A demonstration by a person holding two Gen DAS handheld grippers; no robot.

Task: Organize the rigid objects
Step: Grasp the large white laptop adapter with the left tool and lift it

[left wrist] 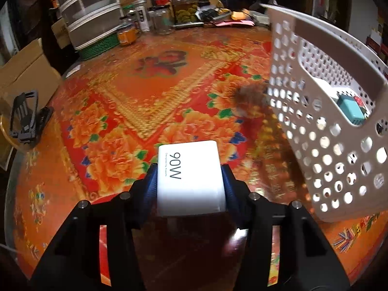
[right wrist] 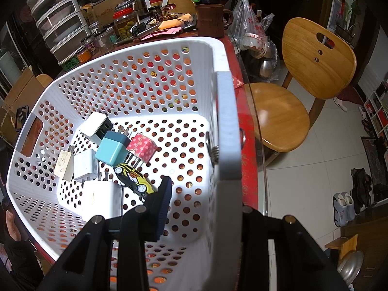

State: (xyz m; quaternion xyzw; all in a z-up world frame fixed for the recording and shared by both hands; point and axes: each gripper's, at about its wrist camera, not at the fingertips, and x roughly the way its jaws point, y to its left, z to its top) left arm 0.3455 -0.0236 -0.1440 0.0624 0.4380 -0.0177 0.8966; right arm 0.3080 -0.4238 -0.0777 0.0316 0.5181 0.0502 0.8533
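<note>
Dim warm room, fisheye-bent edges, motion-blurred basket (left wrist: 334, 126), glare inside it

Brown smear (left wrist: 249, 98) beside basket (left wrist: 339, 131) — blurred, perhaps fur.

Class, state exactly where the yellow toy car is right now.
In the right wrist view, the yellow toy car lies on the white basket floor, just below the teal charger.

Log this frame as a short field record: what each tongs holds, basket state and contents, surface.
left tongs: shut on white 90W charger, held above the table
right tongs: shut on the basket wall, one finger inside
basket: white, perforated, tilted in the left view
basket contents: teal charger, pink dotted plug, yellow toy car, several white chargers
surface: floral tablecloth
</note>
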